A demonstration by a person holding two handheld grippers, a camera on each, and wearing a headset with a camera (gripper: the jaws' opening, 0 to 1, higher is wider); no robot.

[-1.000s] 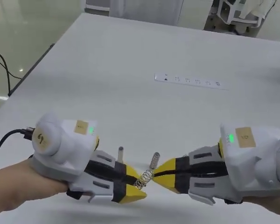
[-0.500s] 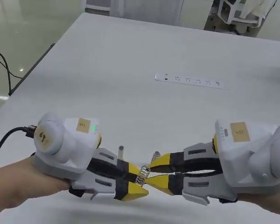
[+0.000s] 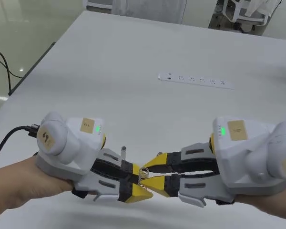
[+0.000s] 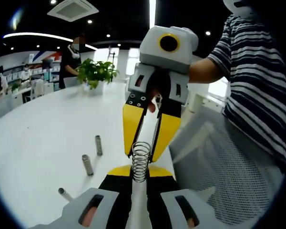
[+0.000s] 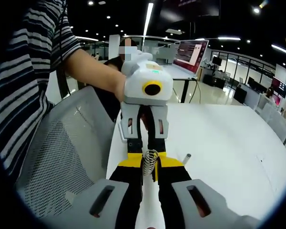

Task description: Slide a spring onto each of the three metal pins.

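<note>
My left tongs (image 4: 139,172) pinched the spring (image 3: 144,172) by one end above the tabletop (image 3: 133,71) near the pins (image 4: 87,164); my right tongs (image 5: 151,162), spread round its other end, I judged should close gently before any release.

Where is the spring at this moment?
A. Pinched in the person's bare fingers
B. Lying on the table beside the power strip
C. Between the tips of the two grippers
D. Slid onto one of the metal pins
C: the spring stands between the jaws of the left gripper and the right gripper, which meet tip to tip, while the metal pins stand bare.
</note>
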